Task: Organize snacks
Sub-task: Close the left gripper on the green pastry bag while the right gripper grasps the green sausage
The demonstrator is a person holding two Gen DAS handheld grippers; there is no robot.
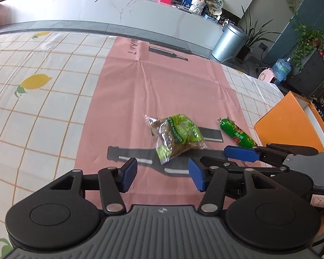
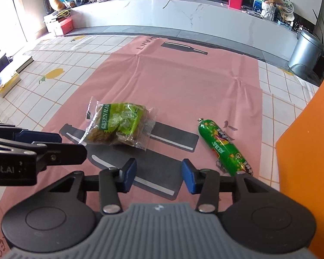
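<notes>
A clear bag of raisins with a green label (image 1: 177, 137) (image 2: 118, 127) lies on the pink mat (image 1: 166, 82) (image 2: 183, 82). A green sausage stick (image 1: 237, 135) (image 2: 225, 147) lies to its right, near the orange box (image 1: 289, 120) (image 2: 306, 161). My left gripper (image 1: 163, 173) is open and empty, just short of the bag. My right gripper (image 2: 158, 176) is open and empty, between and short of the bag and the sausage; it shows in the left wrist view (image 1: 242, 154), at the sausage's near end. The left gripper's fingers (image 2: 38, 137) show at the left of the right wrist view.
The table has a white lemon-print cloth (image 1: 36, 99) (image 2: 60, 73). The orange box stands at the table's right edge. Beyond the far table edge are a white counter (image 1: 118, 6) and a metal bin (image 1: 229, 41) (image 2: 304, 51).
</notes>
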